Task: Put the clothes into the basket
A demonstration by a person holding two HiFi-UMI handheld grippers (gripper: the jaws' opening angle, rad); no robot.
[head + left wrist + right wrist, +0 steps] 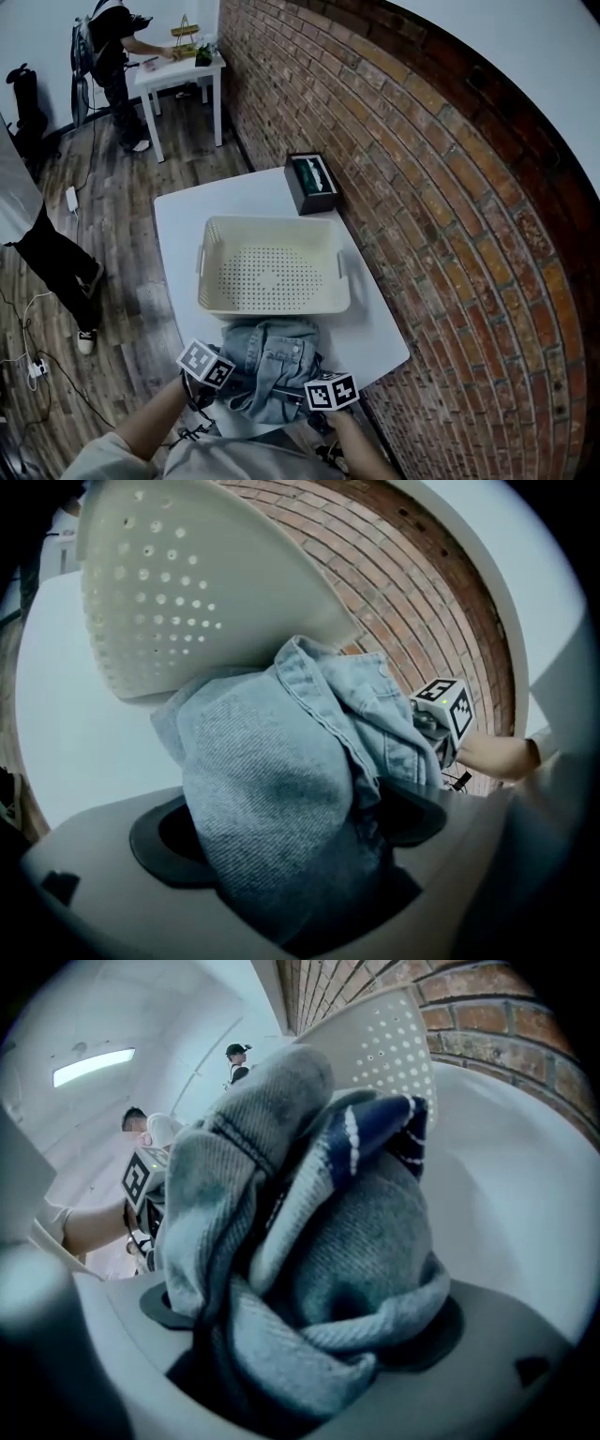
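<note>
While the denim jacket (272, 361) lies on the table (187, 234) just before the basket (272, 306), the left gripper (281, 832) and right gripper (300, 1321) keep fingers spread around its folds, seemingly unclamped, so a shallow pinch could drop it short

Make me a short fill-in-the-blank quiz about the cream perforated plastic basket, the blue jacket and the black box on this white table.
1. The cream perforated plastic basket is ___ inside.
2. The blue jacket is made of ___.
3. The black rectangular box stands beside the ___ wall.
Missing words: empty; denim; brick.
</note>
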